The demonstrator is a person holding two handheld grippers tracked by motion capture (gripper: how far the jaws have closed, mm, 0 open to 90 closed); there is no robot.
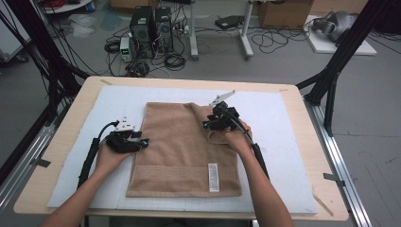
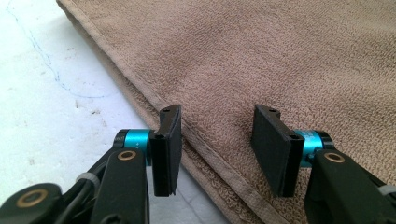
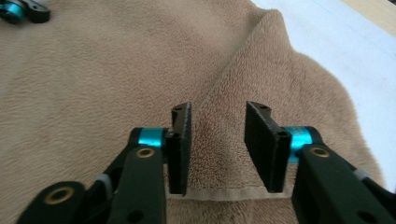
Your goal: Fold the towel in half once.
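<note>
Jaws on the right gripper [image 3: 217, 149] stand apart, and a soft fold of the brown towel [image 1: 182, 142] sits between them; the pads do not press on it. Jaws on the left gripper [image 2: 215, 149] stand apart too, wider, and they hang just over the towel's left edge, where the hem runs under the gap.

In the high view the towel lies flat in the middle of the white mat [image 1: 283, 118] on the wooden worktop [image 1: 61, 142]. Its far right corner is turned over onto the towel, making a small bump. The right gripper [image 1: 213, 124] is at that bump, near the towel's far right corner, with a hand [image 1: 236, 139] behind it resting on the cloth. The left gripper [image 1: 142, 141] is at the towel's left edge, about halfway along, and its hand [image 1: 111, 156] lies on the mat just beside the towel.

A white label [image 1: 213, 177] is on the towel near its close right corner, by a flat band that runs across the close end.

In the right gripper view, a bit of the left gripper [image 3: 21, 11] shows far off across the towel, at the top left
</note>
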